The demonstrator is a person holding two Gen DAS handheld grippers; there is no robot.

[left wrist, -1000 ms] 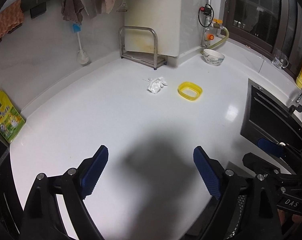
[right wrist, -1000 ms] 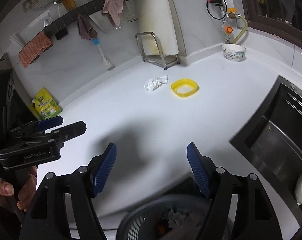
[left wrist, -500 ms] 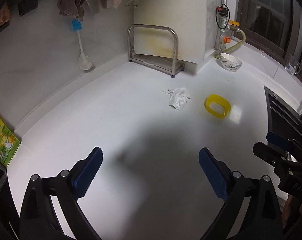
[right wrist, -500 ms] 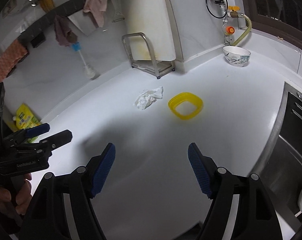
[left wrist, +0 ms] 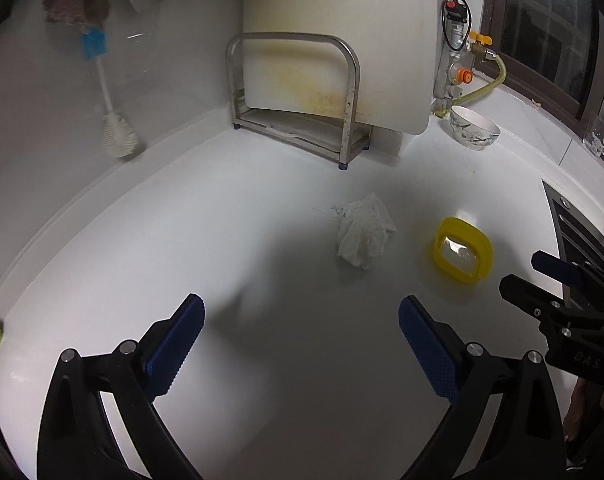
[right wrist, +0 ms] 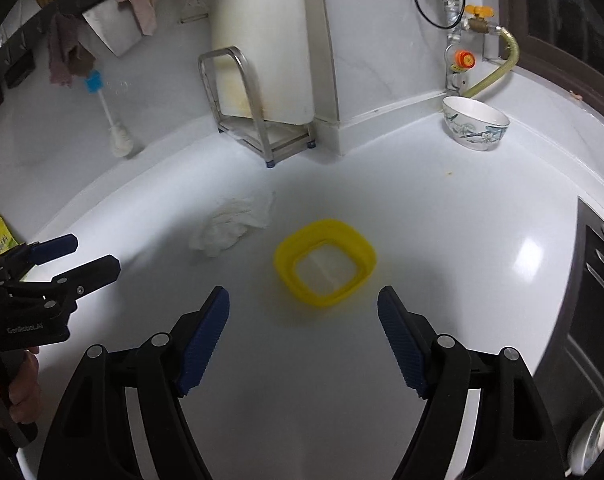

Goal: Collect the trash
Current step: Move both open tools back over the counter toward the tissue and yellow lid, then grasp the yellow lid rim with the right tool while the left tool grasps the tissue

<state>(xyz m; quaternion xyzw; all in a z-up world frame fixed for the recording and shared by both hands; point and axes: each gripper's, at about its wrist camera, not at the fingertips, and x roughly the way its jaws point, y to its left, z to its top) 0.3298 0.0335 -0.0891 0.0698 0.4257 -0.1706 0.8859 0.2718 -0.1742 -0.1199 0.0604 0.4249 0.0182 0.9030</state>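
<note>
A crumpled white tissue point(left wrist: 364, 232) lies on the white counter, just ahead and right of my open, empty left gripper point(left wrist: 300, 334). A yellow plastic ring-shaped lid point(left wrist: 463, 250) lies to the tissue's right. In the right wrist view the yellow lid point(right wrist: 325, 261) sits just ahead of my open, empty right gripper point(right wrist: 303, 330), with the tissue point(right wrist: 232, 226) to its left. Each gripper shows at the edge of the other's view: the right gripper point(left wrist: 542, 282) and the left gripper point(right wrist: 68, 258).
A steel rack point(left wrist: 298, 116) holding a white cutting board stands at the back wall. A patterned bowl point(right wrist: 475, 122) sits back right near the gas valve. A bottle brush point(left wrist: 116, 128) hangs at the left wall. The dark sink point(right wrist: 598, 292) lies at the right.
Both grippers have moved forward over the counter toward the tissue and the yellow lid, which now look larger and closer. The waste basket has dropped out of the right wrist view.
</note>
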